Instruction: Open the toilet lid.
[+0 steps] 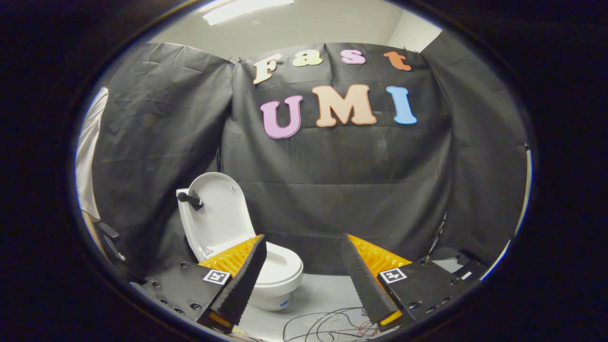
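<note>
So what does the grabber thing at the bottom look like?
The gripper has two wedge-shaped fingers that narrow to points, with ridged, ribbed faces like tiny steps. Each finger sits on a flat black block held together by round bolts. Each block carries a small square sticker with a black-and-white pattern. No sleeve or hand shows behind it.

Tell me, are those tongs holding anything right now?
Nothing. The tongs are open with bare space between them; the toilet lid stands raised beyond them.
</note>
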Demonstrator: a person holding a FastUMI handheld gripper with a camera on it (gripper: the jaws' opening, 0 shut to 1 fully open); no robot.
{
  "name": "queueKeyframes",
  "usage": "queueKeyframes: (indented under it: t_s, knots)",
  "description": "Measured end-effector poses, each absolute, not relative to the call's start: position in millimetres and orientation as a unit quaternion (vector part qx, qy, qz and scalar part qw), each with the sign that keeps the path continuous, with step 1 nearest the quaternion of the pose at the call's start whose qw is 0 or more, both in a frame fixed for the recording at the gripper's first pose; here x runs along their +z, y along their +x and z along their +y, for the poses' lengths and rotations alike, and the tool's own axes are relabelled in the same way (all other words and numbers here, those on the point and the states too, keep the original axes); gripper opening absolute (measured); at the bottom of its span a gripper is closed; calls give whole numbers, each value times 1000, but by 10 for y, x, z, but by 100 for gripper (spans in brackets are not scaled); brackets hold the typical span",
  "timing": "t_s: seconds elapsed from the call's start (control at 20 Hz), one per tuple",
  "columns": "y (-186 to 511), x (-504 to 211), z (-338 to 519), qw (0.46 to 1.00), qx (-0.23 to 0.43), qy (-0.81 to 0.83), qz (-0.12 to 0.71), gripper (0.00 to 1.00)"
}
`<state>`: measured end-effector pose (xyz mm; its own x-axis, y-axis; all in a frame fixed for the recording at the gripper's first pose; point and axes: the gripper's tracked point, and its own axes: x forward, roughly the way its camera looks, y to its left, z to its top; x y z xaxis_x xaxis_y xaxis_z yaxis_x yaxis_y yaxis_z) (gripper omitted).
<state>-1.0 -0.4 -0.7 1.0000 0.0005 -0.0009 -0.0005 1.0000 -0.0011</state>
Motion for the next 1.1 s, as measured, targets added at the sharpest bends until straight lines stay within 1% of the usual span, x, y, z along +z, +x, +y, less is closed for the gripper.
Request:
queueKeyframes:
  t_s: [0.6, 0.75, 1.0, 1.1]
  knots:
    - [59, -19, -23, 1000, 2, -2, 1, 93]
    - [294, 26, 19, 1000, 5, -1, 2, 93]
    - [466, 9, 87, 1000, 10, -21, -3, 92]
    - [536, 96, 199, 999, 21, -39, -20, 92]
